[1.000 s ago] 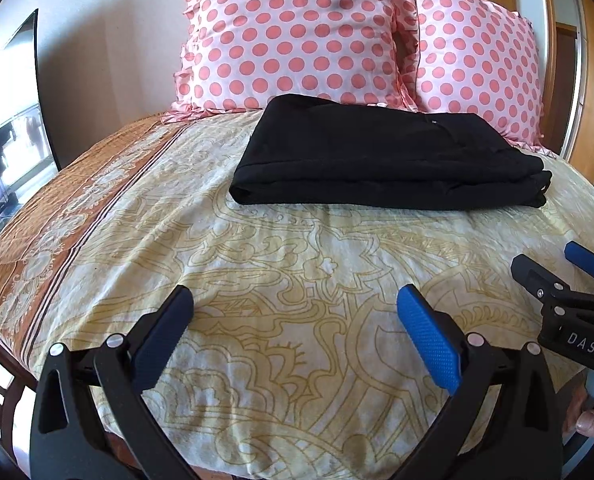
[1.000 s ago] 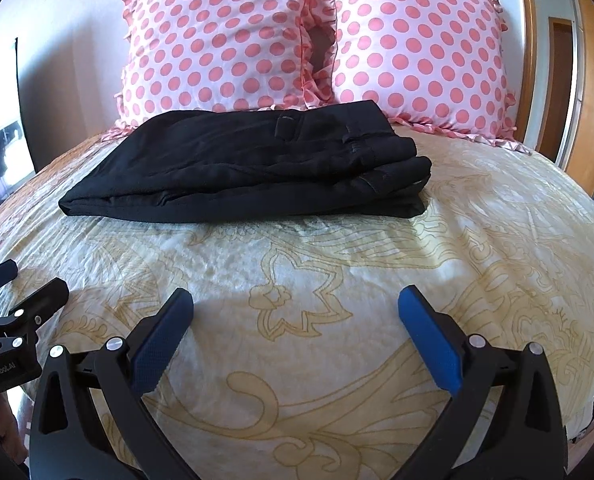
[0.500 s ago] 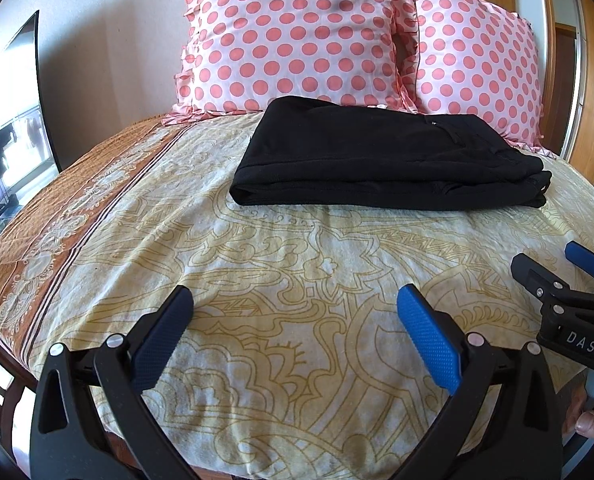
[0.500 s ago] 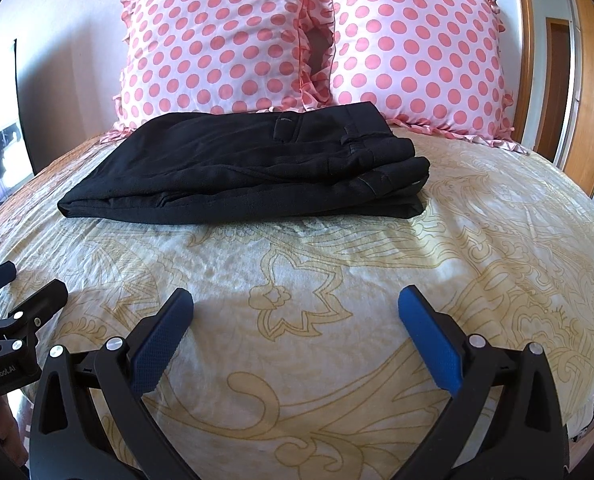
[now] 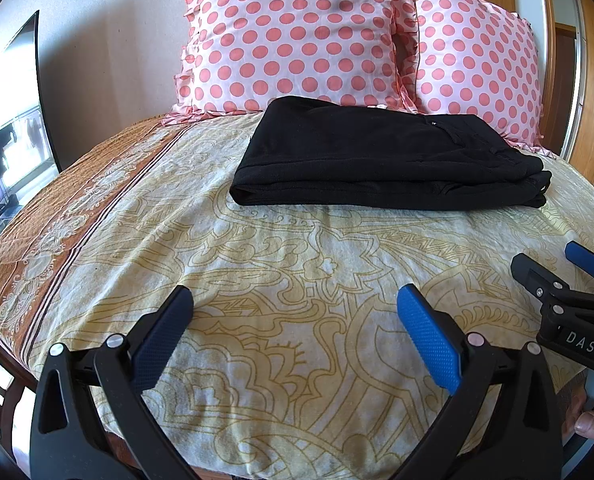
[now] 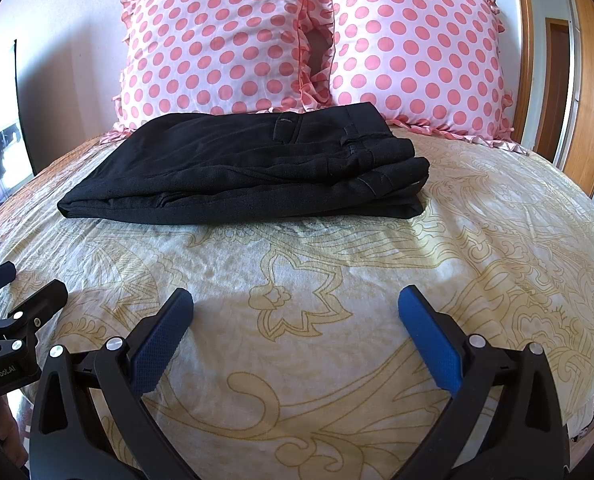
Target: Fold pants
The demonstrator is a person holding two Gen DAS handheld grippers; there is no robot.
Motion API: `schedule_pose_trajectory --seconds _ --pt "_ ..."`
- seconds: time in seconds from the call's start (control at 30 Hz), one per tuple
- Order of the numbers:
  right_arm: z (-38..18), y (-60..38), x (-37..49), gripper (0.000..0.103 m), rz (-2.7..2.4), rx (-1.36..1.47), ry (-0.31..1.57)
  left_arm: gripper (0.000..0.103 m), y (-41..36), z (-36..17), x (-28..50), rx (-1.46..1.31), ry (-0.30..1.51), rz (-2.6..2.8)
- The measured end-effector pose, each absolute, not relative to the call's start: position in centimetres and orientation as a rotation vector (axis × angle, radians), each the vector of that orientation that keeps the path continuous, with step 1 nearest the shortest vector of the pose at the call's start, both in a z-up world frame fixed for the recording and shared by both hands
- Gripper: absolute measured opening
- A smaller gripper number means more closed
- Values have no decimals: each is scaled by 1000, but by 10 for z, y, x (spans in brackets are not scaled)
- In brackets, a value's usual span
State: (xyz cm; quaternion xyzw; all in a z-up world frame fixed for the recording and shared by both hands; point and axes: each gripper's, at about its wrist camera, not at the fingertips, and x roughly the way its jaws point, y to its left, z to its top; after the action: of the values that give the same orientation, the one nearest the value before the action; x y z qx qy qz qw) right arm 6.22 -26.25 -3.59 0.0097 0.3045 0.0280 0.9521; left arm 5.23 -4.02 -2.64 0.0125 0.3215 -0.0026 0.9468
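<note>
Black pants (image 5: 377, 160) lie folded in a flat rectangular stack on the bed, in front of the pillows; they also show in the right wrist view (image 6: 253, 172). My left gripper (image 5: 295, 300) is open and empty, low over the bedspread near the bed's front edge, well short of the pants. My right gripper (image 6: 297, 300) is open and empty, also low near the front edge. Each gripper shows at the side of the other's view: the right one (image 5: 557, 268) and the left one (image 6: 21, 288).
Two pink polka-dot pillows (image 5: 297, 36) (image 6: 413, 48) stand against the headboard behind the pants. The yellow patterned bedspread (image 5: 297, 248) has a brown border on the left. A dark screen (image 5: 13, 100) stands at the left wall, wooden doors (image 6: 585, 80) at the right.
Both grippers have drawn back and tilted slightly; the pants sit a little lower in both views. The pants themselves have not moved. Both grippers stay open.
</note>
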Motion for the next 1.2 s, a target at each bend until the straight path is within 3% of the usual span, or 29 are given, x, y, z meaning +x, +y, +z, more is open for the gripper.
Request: schedule_pose_trajectory --seconds 1.2 --pt "-36 -262 62 102 56 20 617 101 -39 -24 58 28 683 -7"
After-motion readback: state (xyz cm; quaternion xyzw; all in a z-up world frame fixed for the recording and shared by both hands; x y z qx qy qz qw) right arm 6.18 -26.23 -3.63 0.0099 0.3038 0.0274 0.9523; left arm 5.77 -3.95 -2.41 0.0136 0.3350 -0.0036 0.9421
